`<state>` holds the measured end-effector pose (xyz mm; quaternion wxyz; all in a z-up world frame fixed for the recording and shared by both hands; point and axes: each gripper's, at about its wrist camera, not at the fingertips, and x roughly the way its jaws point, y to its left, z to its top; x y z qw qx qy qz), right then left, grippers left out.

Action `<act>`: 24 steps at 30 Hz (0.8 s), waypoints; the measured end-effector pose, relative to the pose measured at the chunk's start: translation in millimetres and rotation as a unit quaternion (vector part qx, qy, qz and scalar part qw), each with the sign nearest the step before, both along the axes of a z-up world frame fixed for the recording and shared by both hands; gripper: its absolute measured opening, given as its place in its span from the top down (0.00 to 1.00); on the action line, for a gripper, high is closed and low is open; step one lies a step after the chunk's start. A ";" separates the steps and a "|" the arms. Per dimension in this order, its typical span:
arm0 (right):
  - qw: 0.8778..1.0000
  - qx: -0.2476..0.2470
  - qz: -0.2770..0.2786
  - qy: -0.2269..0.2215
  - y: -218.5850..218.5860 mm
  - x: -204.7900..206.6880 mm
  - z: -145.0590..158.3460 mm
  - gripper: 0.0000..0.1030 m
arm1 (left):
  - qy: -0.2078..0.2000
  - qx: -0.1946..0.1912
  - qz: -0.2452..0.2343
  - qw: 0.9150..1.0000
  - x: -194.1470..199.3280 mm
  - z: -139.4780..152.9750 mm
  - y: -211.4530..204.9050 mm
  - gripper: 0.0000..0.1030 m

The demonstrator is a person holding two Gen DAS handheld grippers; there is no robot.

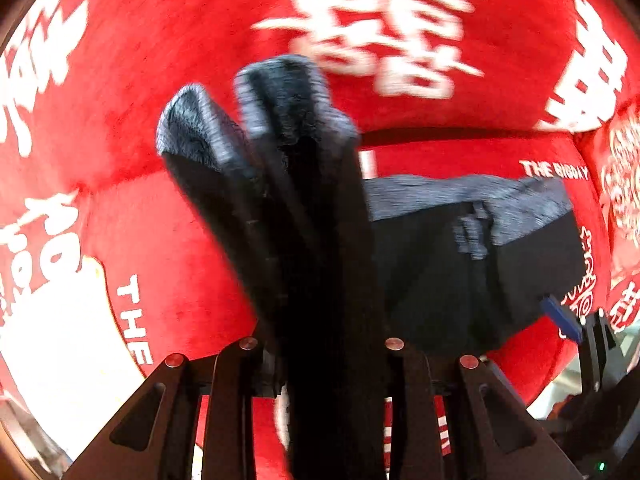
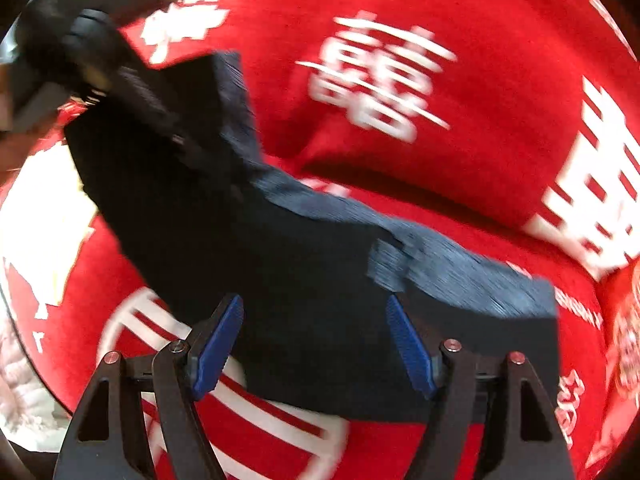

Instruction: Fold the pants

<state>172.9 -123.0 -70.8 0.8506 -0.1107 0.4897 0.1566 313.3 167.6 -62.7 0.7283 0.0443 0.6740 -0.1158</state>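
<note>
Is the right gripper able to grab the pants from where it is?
Probably yes. The right gripper is open, and the dark pants lie right between its blue pads on the red blanket, with nothing in the way.

Red plush bedding [image 1: 192, 80] w/ white characters, red pillows [image 2: 460, 152] behind; bright light.

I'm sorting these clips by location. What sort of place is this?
Probably a home, on a bed or sofa: dark pants lie on a plush red blanket printed with white Chinese characters, which drapes over cushion-like bulges. The room beyond isn't visible.
</note>
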 end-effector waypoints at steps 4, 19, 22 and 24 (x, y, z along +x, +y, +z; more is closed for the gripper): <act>0.999 0.003 -0.041 0.006 -50.9 1.9 1.7 0.25 | -0.012 0.011 -0.036 0.999 -11.1 10.6 -72.8 0.74; 0.983 0.140 -0.098 0.070 -199.3 -11.7 -20.9 0.25 | 0.048 -0.006 -0.039 0.998 -19.0 -47.1 -205.6 0.74; 0.940 0.292 -0.131 0.119 -227.9 4.1 -28.8 0.24 | 0.029 -0.009 -0.051 0.998 -24.2 -43.9 -204.6 0.74; 0.895 0.382 -0.167 0.161 -241.6 21.3 -42.3 0.23 | 0.014 0.001 -0.065 0.998 -28.4 -43.4 -208.5 0.74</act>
